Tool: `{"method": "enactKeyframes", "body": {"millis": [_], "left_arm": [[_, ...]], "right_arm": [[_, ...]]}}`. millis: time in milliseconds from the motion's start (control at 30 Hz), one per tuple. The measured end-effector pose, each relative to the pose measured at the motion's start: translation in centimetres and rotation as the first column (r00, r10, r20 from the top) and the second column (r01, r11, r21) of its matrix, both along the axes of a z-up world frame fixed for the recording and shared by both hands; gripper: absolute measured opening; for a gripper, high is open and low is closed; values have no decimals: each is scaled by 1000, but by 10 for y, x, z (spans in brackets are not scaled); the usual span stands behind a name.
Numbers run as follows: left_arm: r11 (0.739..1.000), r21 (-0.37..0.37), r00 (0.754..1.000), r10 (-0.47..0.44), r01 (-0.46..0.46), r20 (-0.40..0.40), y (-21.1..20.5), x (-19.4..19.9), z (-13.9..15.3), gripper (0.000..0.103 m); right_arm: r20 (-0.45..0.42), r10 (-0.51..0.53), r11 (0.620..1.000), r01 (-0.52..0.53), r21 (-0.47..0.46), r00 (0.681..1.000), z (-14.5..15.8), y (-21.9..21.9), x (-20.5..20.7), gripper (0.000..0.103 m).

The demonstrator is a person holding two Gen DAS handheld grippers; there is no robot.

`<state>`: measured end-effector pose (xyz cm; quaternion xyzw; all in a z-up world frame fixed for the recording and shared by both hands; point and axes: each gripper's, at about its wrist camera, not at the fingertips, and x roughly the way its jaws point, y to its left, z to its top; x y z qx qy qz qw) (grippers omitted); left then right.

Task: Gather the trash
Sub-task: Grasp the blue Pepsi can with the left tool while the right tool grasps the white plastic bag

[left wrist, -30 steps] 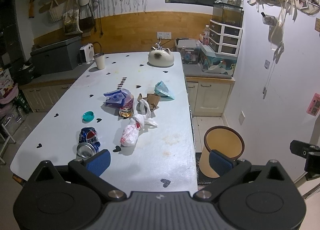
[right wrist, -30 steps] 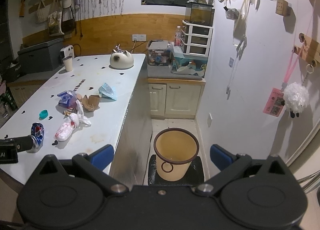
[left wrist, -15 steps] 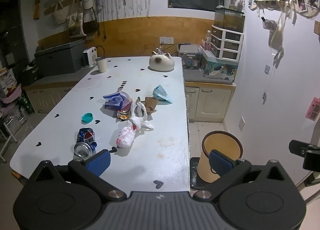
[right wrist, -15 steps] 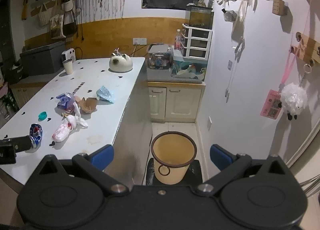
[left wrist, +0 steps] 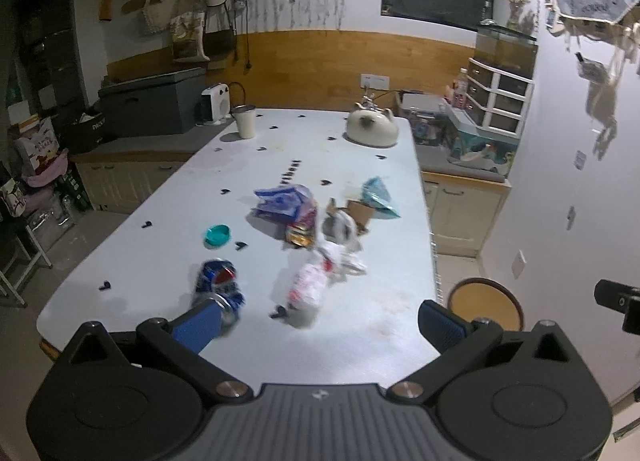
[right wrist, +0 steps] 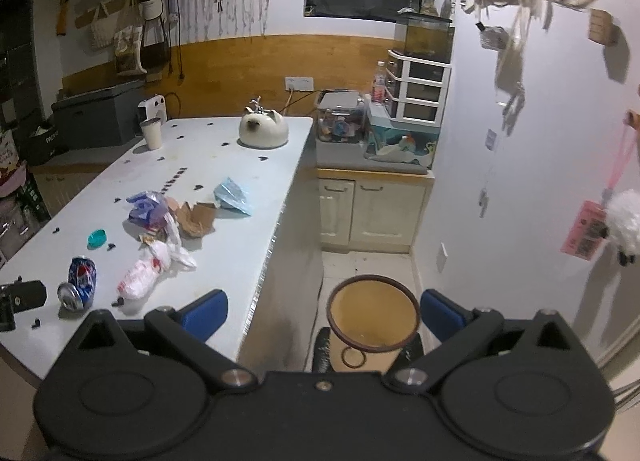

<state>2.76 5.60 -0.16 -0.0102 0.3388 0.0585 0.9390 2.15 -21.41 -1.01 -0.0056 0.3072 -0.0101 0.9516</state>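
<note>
We're in a dim kitchen with a wooden wall band and bags hanging on hooks, and before us runs a long white table dotted with small black hearts. There's a line of dark print mid-table, too blurred to read. The one label we can make out is on the crushed blue soda can lying on its side near the front left edge: red, white and blue, Pepsi-style colours, though the letters are not legible. Just right of it lies a white plastic bag with red print, the print unreadable. Behind that we have a purple plastic wrapper, torn brown cardboard, a pale blue packet and a teal bottle cap, all loose on the tabletop. At the far end stand a cream cat-shaped teapot and a white cup.

On the floor just beside the table's right edge sits the tan waste bin, its dark rim open upward, with nothing visible inside.

Our left gripper hovers over the near end of the table, jaws spread wide and holding nothing, the can showing just past its left finger. Our right gripper hangs spread wide too, empty, with the bin framed between its blue pads.
</note>
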Motion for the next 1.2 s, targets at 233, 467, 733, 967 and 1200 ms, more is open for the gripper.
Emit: {"method": "enactKeyframes", "body": {"millis": [233, 467, 733, 967, 1200], "left_arm": [[1000, -4, 1000, -3, 3, 12, 78, 51, 2, 103], [1000, -1, 1000, -29, 29, 5, 146, 100, -3, 103], [993, -80, 990, -90, 82, -106, 194, 146, -47, 103], [979, -181, 944, -149, 98, -294, 211, 182, -108, 103], [951, -307, 928, -85, -33, -362, 252, 200, -154, 102]], "right_arm": [[12, -23, 1000, 23, 18, 1000, 0, 66, 45, 103], [15, -49, 999, 49, 25, 999, -1, 133, 90, 103], [-21, -68, 997, 69, 21, 997, -21, 182, 138, 103], [-69, -79, 995, 82, 48, 994, -51, 199, 165, 103], [-150, -68, 994, 81, 79, 986, -79, 203, 184, 103]]}}
